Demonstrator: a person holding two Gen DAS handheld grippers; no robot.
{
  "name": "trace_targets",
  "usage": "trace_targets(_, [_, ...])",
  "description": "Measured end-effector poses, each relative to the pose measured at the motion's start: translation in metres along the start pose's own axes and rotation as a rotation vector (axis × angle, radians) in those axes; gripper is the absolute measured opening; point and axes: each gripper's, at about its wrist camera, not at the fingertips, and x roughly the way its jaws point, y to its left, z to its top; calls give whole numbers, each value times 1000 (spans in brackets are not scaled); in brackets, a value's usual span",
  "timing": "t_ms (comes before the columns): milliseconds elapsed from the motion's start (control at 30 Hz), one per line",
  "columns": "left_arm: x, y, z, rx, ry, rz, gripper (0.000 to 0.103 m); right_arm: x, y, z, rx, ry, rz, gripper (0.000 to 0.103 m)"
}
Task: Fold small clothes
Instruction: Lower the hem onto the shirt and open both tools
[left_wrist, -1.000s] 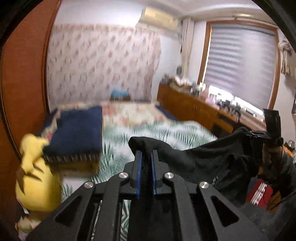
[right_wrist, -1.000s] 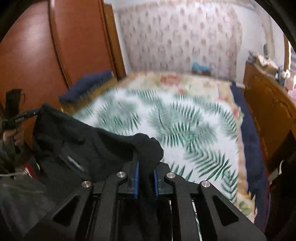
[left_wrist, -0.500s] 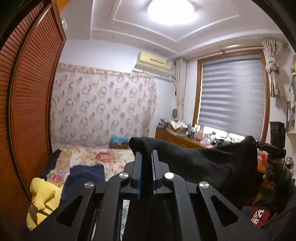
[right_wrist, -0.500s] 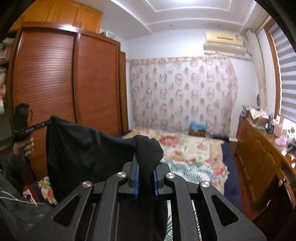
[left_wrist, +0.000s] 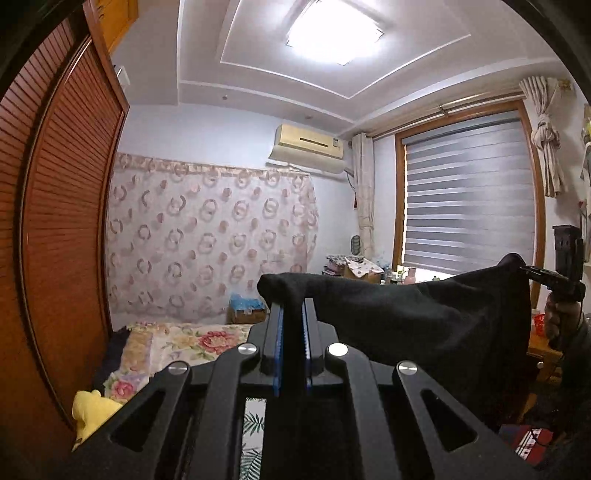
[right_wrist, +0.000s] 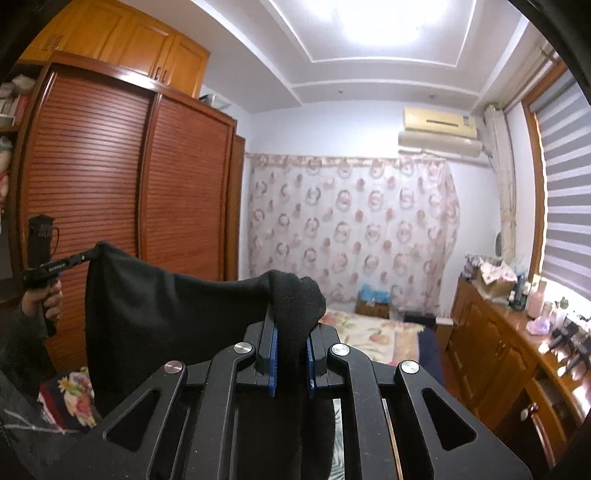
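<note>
My left gripper (left_wrist: 291, 314) and right gripper (right_wrist: 290, 325) jaws each pinch a corner of the black garment (left_wrist: 424, 317), stretched above the bed (left_wrist: 177, 343).

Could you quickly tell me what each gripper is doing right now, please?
Left gripper: shut on the black garment.
Right gripper: shut on the same garment.

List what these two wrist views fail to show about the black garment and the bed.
- Black garment: its lower hem, left wrist view, hidden behind the left gripper; the type of garment is unclear.
- Same hem, right wrist view: hidden behind the right gripper.
- Bed: near part blocked by gripper body.
- Dresser items: too small.
</note>
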Motion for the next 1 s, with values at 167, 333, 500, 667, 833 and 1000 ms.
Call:
trace_targets(167, [32,2,-5,31,45,21,6,14,-14,-6,3,27,-28,9])
trace_targets(333, [88,13,-30,28,127,54,6,60,-37,-36,14,118,-65,9])
trace_targets(500, [143,29,-69,22,211,100,6,126,-64,-72,19,232,-92,9])
trace_targets(667, [194,42,-117,16,334,149,9,197,-81,-118,10,347,-115,9])
trace_targets(833, [224,47,-164,8,489,181,22,270,-104,-186,94,521,-160,25])
trace_targets(1000, [199,41,-181,-36,528,133,35,286,-118,-230,158,598,-206,44])
